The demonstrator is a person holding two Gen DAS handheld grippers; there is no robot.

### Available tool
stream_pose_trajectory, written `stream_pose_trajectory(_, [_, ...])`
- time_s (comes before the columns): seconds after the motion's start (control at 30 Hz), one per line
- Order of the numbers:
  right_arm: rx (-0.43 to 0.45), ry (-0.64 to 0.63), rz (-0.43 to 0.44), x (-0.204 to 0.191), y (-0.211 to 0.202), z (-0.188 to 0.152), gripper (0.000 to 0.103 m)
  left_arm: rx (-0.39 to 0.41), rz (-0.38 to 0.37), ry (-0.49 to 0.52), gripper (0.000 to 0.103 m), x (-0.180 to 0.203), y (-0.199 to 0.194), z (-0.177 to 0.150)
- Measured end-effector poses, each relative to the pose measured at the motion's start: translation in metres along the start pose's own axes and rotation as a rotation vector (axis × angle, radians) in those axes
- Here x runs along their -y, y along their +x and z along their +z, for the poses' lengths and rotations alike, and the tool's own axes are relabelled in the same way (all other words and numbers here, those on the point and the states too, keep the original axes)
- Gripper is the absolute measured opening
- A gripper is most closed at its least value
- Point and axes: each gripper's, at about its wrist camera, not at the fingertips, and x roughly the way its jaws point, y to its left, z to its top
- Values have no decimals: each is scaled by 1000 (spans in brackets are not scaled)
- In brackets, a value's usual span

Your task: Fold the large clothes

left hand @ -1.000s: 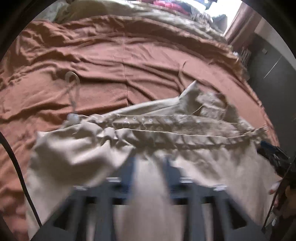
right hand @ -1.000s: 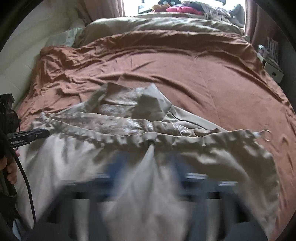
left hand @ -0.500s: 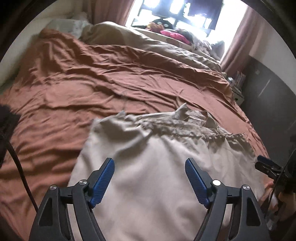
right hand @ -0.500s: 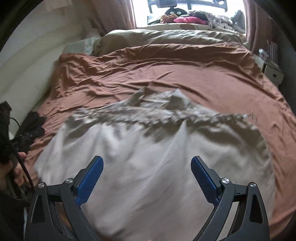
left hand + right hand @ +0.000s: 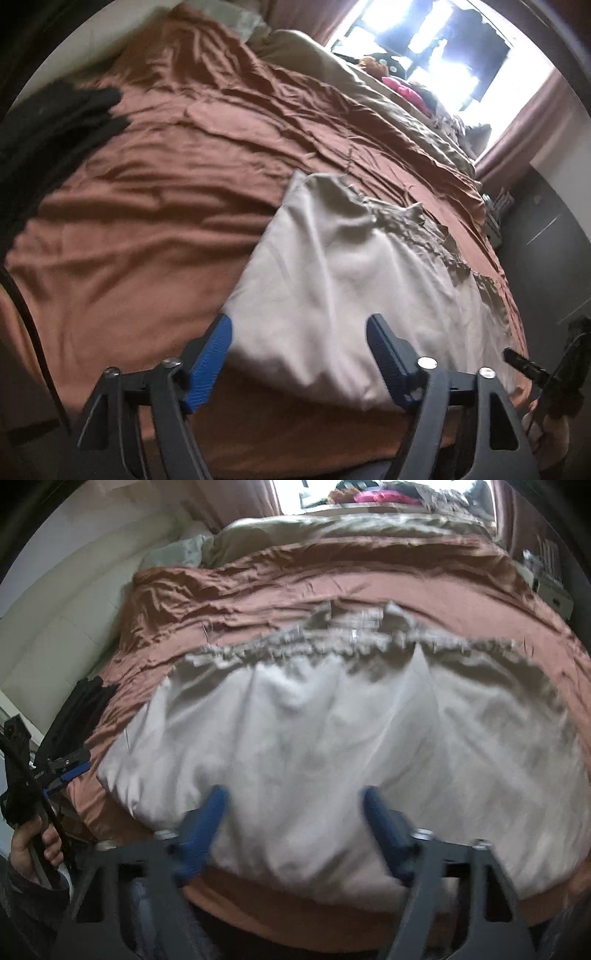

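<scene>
A large beige garment (image 5: 343, 280) with a gathered waistband lies folded on the brown bedspread (image 5: 147, 206), near the bed's front edge. It also fills the right wrist view (image 5: 332, 738), waistband at the far side. My left gripper (image 5: 299, 354) is open and empty, just short of the garment's near left corner. My right gripper (image 5: 295, 823) is open and empty at the garment's near edge. The left gripper also shows in the right wrist view (image 5: 68, 766), at the left.
Dark clothing (image 5: 48, 125) lies at the bed's left edge. A beige duvet (image 5: 369, 85) and pink items (image 5: 404, 92) lie at the far end by the window. A dark cabinet (image 5: 546, 236) stands to the right of the bed.
Both grippers let go of the garment and opened. They pulled back toward the bed's front edge. The garment now lies flat on the bedspread.
</scene>
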Motion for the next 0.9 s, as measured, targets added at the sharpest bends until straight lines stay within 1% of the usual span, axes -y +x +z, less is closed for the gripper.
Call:
stream_pose_trajectory(0.03, [-11, 18, 3, 1, 2, -2, 52, -5, 1, -14, 64, -6, 0, -4])
stream_pose_trajectory(0.07, [-21, 35, 5, 2, 5, -5, 50, -7, -2, -31, 62, -11, 0, -7])
stream_pose_trajectory(0.13, [-36, 59, -1, 3, 10, -10, 39, -11, -9, -64, 53, -20, 1, -11])
stream_pose_trajectory(0.2, [-53, 73, -10, 2, 19, -14, 37, -18, -24, -90, 52, -26, 5, -12])
stream_pose_trajectory(0.3, [-74, 90, -18, 2, 28, -20, 32, -23, -36, -94, 50, -28, 9, -13])
stream_pose_trajectory(0.33, [-80, 93, -20, 2, 31, -22, 30, -23, -38, -95, 46, -28, 11, -13])
stream_pose_trajectory(0.37, [-88, 96, -26, 1, 34, -24, 29, -26, -30, -96, 44, -28, 14, -13])
stream_pose_trajectory(0.43, [-104, 91, -40, 0, 43, -28, 29, -41, 15, -102, 31, -31, 21, -12])
stream_pose_trajectory(0.47, [-112, 86, -48, -2, 47, -30, 29, -55, 43, -114, 31, -35, 25, -13])
stream_pose_trajectory(0.57, [-136, 85, -62, -2, 58, -33, 29, -86, 37, -152, 31, -46, 34, -18])
stream_pose_trajectory(0.63, [-146, 70, -77, -3, 64, -34, 29, -84, 31, -159, 31, -49, 34, -20])
stream_pose_trajectory(0.7, [-148, 71, -78, -2, 68, -34, 29, -77, 21, -171, 31, -50, 32, -21])
stream_pose_trajectory(0.77, [-146, 79, -69, 1, 68, -32, 29, -77, -4, -202, 31, -51, 28, -20])
stream_pose_trajectory(0.87, [-131, 96, -49, 4, 62, -31, 26, -98, -9, -249, 31, -52, 27, -20])
stream_pose_trajectory(0.9, [-114, 101, -42, 5, 57, -31, 24, -104, -38, -269, 32, -52, 28, -21])
